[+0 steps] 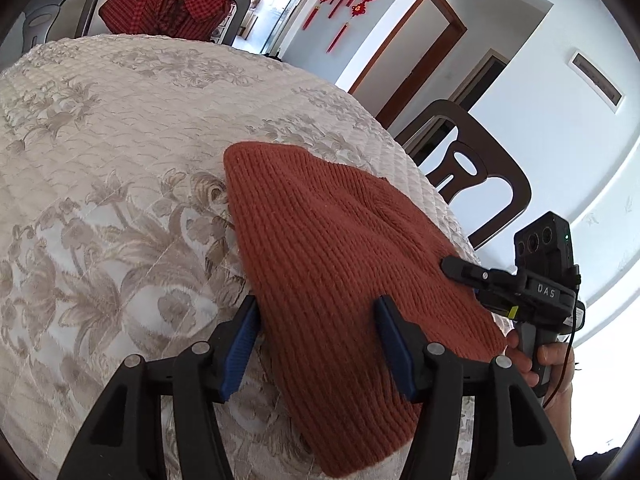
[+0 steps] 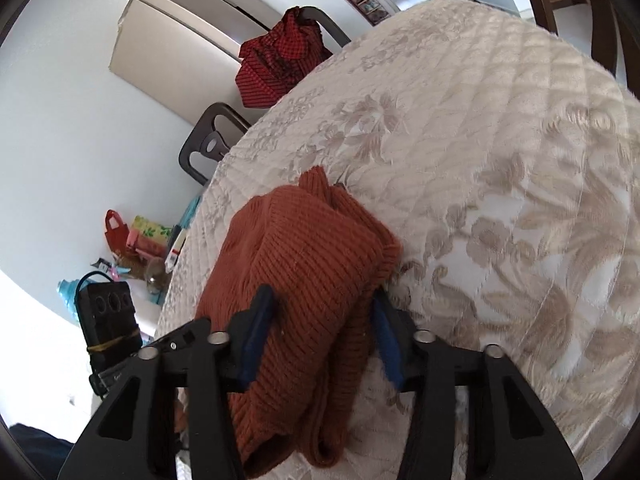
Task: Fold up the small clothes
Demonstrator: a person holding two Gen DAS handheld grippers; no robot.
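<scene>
A rust-orange ribbed knit garment (image 1: 332, 240) lies folded on the quilted floral table cover (image 1: 120, 140). My left gripper (image 1: 316, 308) is open, its blue-padded jaws straddling the garment's near edge. The right gripper (image 1: 460, 268) reaches over the garment's right side in the left wrist view. In the right wrist view the same garment (image 2: 312, 264) lies bunched in layers near the table edge, and my right gripper (image 2: 320, 300) is open with its jaws on either side of the folded knit.
A red checked cloth (image 1: 172, 0) hangs over a chair at the table's far side. A dark wooden chair (image 1: 472, 168) stands by the right edge. The table cover (image 2: 500, 160) spreads wide beyond the garment. Bags and clutter (image 2: 136, 240) sit on the floor.
</scene>
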